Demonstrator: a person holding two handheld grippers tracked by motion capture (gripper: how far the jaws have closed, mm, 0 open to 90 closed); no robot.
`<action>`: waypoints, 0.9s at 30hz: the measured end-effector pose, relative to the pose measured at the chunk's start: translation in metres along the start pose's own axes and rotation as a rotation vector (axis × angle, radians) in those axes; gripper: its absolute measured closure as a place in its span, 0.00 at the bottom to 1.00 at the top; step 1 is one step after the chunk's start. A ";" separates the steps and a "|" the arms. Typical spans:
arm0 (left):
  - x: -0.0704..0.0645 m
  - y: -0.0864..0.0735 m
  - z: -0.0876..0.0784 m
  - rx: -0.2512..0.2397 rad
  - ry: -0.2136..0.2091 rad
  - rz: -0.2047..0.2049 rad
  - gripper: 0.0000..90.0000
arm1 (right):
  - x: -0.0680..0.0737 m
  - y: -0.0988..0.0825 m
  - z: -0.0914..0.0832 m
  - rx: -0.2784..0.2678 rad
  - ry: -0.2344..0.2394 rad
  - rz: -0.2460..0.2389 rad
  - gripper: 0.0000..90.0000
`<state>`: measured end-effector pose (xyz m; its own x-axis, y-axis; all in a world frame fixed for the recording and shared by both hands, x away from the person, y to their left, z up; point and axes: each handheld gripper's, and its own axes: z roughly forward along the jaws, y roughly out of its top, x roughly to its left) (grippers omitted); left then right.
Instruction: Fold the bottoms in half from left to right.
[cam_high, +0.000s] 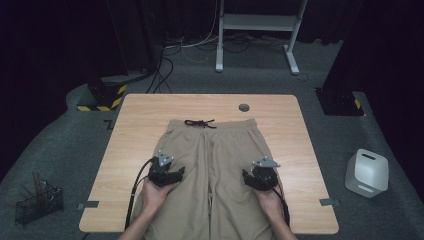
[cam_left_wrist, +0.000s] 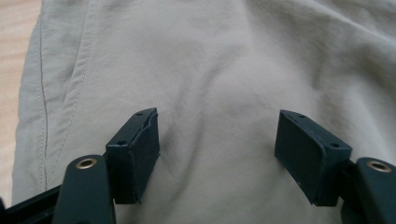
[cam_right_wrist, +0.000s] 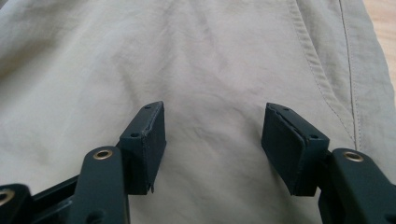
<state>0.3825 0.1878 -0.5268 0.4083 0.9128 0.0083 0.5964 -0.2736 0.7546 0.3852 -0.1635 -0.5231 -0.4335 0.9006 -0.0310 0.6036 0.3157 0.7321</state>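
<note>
A pair of beige shorts (cam_high: 212, 170) lies flat on the wooden counter (cam_high: 135, 125), waistband toward twelve o'clock and legs running down to the six o'clock edge, with a black drawstring (cam_high: 200, 123) knotted just beyond the waistband. The left tongs (cam_high: 167, 172) sit over the shorts' left leg at about eight o'clock from the garment's middle, held in the person's left hand (cam_high: 155, 192); in the left gripper view the left tongs (cam_left_wrist: 217, 154) stand wide apart above the cloth, gripping nothing, with a side seam and a strip of bare counter at nine o'clock. The right tongs (cam_high: 260, 176) sit over the right leg at about four o'clock, held in the right hand (cam_high: 270, 197); in the right gripper view the right tongs (cam_right_wrist: 212, 149) are likewise spread wide over wrinkled fabric, empty, a stitched seam running at two o'clock. A round grey grommet (cam_high: 244, 107) sits in the counter near twelve o'clock. On the floor, a white box (cam_high: 367, 172) stands at three o'clock and a wire basket (cam_high: 39, 202) at eight o'clock
</note>
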 end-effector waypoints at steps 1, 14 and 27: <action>-0.002 -0.003 -0.004 -0.001 -0.004 0.001 0.34 | 0.001 -0.004 -0.004 0.001 0.002 -0.004 0.44; -0.011 -0.030 -0.039 0.006 -0.090 -0.027 0.35 | 0.015 -0.030 -0.037 0.024 0.039 -0.031 0.45; 0.025 0.016 -0.033 -0.012 -0.034 -0.045 0.37 | -0.002 -0.008 -0.009 -0.005 0.011 0.012 0.42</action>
<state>0.3795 0.2163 -0.4934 0.4045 0.9133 -0.0481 0.6067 -0.2286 0.7613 0.3748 -0.1704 -0.5229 -0.4336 0.9010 -0.0148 0.6051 0.3033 0.7361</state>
